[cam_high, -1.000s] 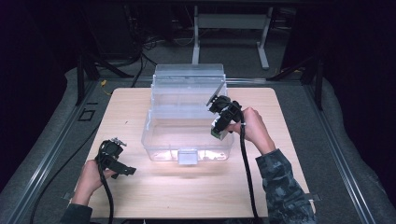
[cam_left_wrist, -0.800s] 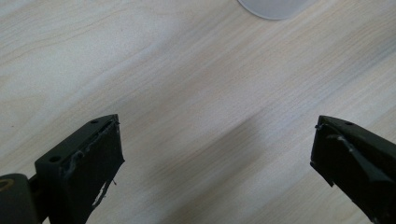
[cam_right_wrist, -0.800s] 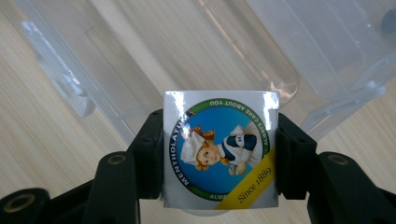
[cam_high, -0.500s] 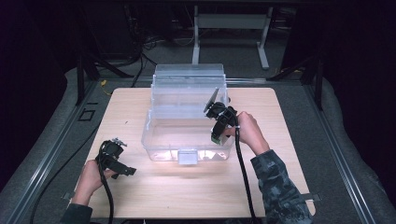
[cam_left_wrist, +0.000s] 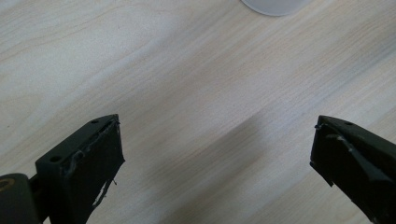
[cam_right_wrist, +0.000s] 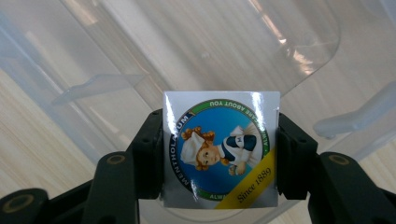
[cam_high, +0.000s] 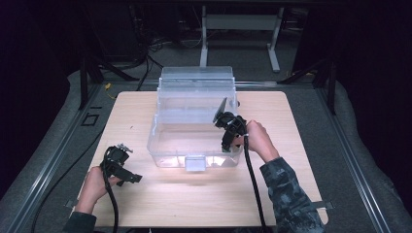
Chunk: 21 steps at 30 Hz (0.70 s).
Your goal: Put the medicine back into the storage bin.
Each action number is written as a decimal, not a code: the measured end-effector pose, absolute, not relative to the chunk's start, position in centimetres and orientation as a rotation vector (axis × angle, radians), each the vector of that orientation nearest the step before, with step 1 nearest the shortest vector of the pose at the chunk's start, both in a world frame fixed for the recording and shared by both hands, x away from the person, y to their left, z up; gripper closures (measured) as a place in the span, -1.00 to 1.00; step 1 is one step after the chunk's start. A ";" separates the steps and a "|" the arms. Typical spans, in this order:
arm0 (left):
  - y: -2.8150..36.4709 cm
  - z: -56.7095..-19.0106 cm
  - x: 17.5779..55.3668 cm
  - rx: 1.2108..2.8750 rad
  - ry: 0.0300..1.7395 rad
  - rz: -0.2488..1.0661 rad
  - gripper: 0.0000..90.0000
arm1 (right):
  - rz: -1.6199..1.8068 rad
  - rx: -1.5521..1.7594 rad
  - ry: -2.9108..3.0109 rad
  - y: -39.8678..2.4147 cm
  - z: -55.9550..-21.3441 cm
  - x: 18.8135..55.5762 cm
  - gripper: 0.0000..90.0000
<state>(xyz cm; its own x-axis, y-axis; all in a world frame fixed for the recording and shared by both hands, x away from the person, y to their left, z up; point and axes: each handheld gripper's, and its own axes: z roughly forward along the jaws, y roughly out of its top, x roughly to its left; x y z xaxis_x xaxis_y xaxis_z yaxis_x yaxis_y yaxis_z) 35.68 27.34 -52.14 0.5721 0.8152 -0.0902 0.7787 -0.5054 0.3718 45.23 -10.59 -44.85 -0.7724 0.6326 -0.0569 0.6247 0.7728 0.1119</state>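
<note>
Clamping a small Mentholatum box (cam_right_wrist: 221,149) between both jaws, right gripper (cam_high: 228,132) hanging over the near right corner of the clear plastic bin (cam_high: 167,145), mid-table. Left gripper (cam_high: 120,167) resting near the table's (cam_high: 291,194) near left edge, jaws spread wide, nothing between.

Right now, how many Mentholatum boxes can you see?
1: the Mentholatum box is clamped in the right tongs over the clear bin. Others could be hidden behind the bin's glare.

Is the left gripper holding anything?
No, the left gripper has its jaws wide apart with only bare wooden table between them.
</note>
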 end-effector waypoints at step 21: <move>27.5 -52.0 35.7 2.426 1.290 0.145 -0.94 | -0.015 1.034 2.954 -10.2 -46.6 45.9 0.01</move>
<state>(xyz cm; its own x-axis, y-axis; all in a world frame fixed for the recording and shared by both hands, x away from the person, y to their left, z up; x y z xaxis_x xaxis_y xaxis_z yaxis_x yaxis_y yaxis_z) 35.67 27.49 -51.96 0.5718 0.8156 -0.0890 0.7755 -0.5019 0.3829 45.85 -10.22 -46.60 -0.7815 0.6237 -0.0146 0.6239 0.7815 -0.0050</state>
